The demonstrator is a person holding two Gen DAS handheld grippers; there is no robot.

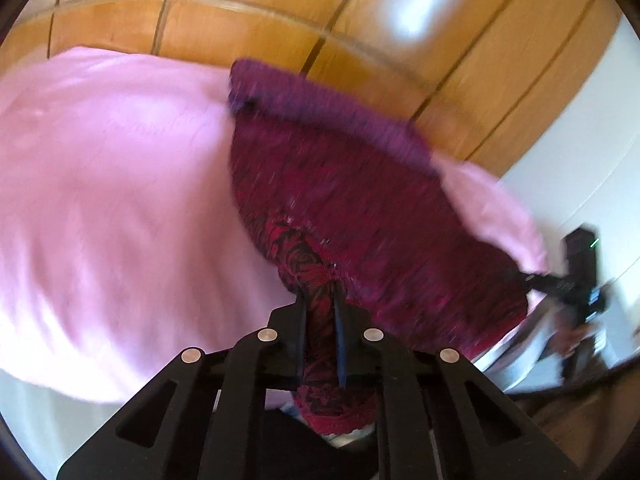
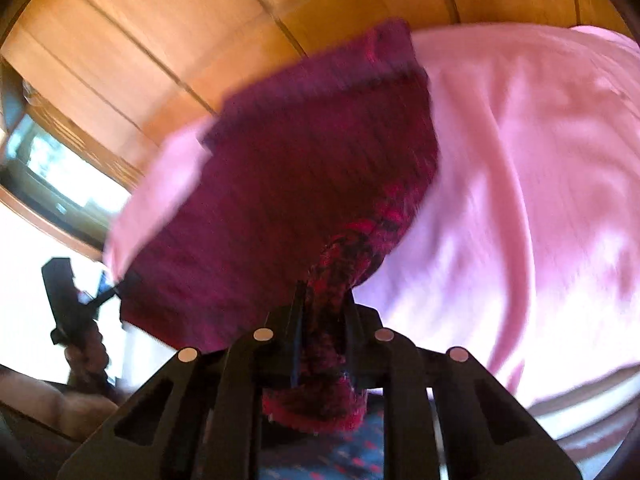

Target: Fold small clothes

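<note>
Left gripper point(image 1: 320, 300) and right gripper point(image 2: 322, 300) each clamp the maroon garment point(image 1: 360, 208); pink bedding point(image 1: 112, 180) below, probably a bed; wooden panelling point(image 1: 240, 16) behind.

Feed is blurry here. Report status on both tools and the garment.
Left tool shut on red garment. Right tool shut on it too. Garment stretched between them over pink blanket. Nothing in the way.

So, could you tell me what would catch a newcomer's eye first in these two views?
The dark red knitted garment dominates the middle of both views, stretched over the pink blanket. The left claw pinches one bunched corner at the lower middle, and the right claw pinches another. Glossy wooden cabinet doors fill the background above.
</note>
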